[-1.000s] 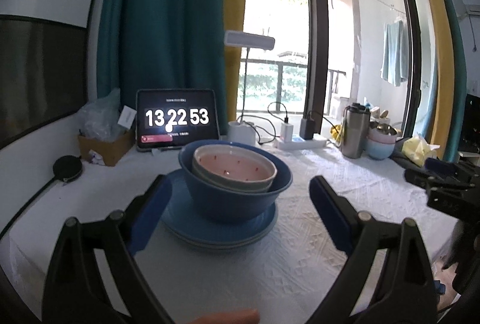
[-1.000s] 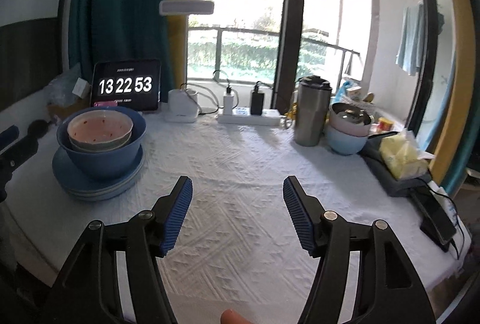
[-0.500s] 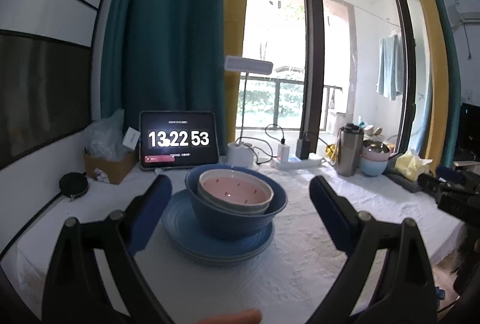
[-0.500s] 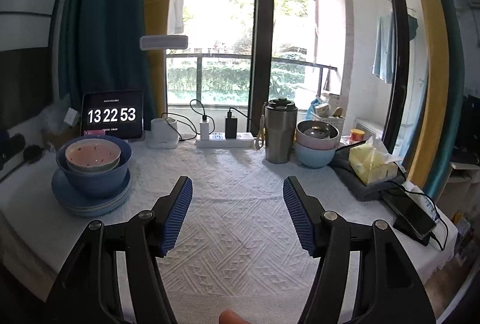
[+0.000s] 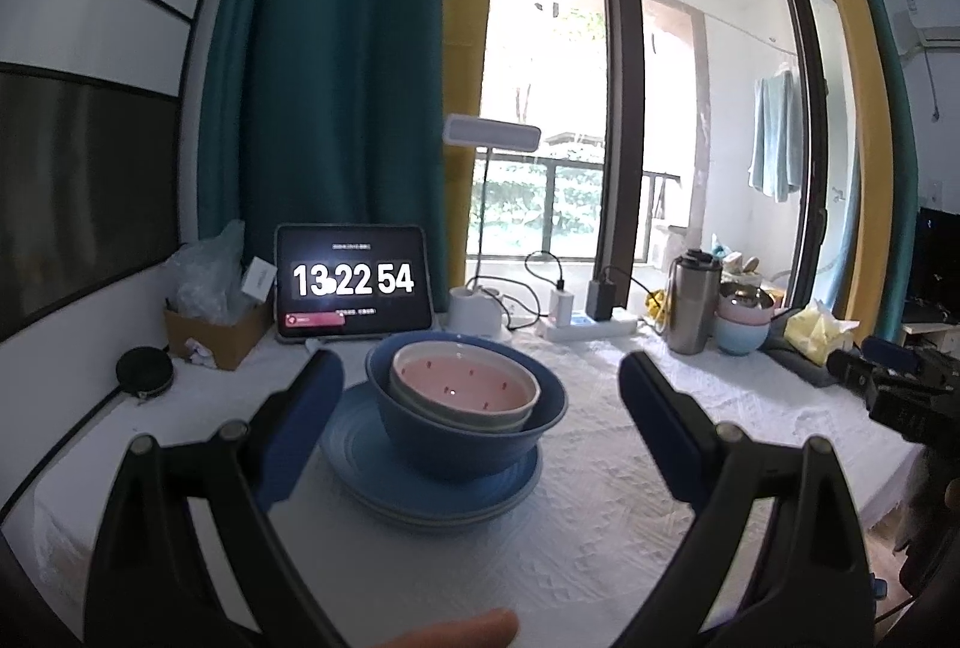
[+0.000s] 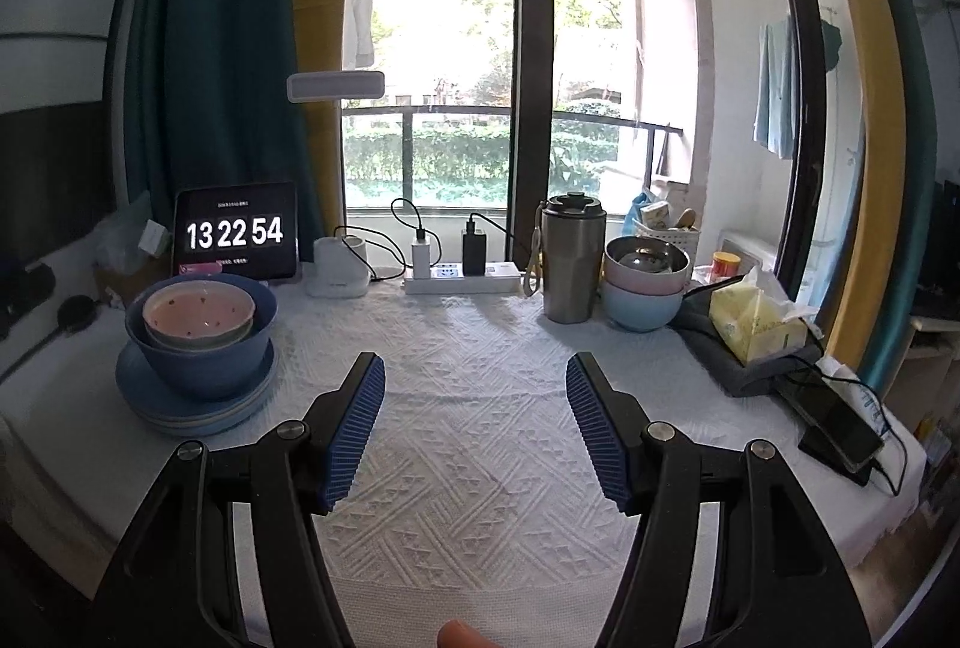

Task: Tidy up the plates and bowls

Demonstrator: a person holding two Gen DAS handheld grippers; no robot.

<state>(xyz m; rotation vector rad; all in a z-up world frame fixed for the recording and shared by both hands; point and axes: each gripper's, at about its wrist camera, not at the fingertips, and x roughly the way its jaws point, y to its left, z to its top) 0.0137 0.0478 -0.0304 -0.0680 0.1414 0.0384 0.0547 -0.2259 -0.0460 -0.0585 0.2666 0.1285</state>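
Observation:
A pink-lined bowl (image 5: 465,389) sits inside a dark blue bowl (image 5: 474,441), which stands on stacked blue plates (image 5: 372,459) on the white tablecloth. The stack also shows in the right wrist view: bowl (image 6: 199,312), blue bowl (image 6: 201,363), plates (image 6: 150,402). My left gripper (image 5: 480,420) is open and empty, held back from the stack and framing it. My right gripper (image 6: 474,426) is open and empty over the table's middle, right of the stack. A second stack of a metal, a pink and a light blue bowl (image 6: 642,303) stands at the back right.
At the back stand a tablet clock (image 6: 236,233), a lamp base (image 6: 339,267), a power strip (image 6: 462,279) and a steel tumbler (image 6: 570,258). A tissue pack (image 6: 756,324) on a grey cloth and a phone (image 6: 840,420) lie at the right. A cardboard box (image 5: 210,330) is back left.
Both grippers have drawn back and tilted up from the table, so the stack looks smaller and lower. Both stay open. The bowls and plates have not moved.

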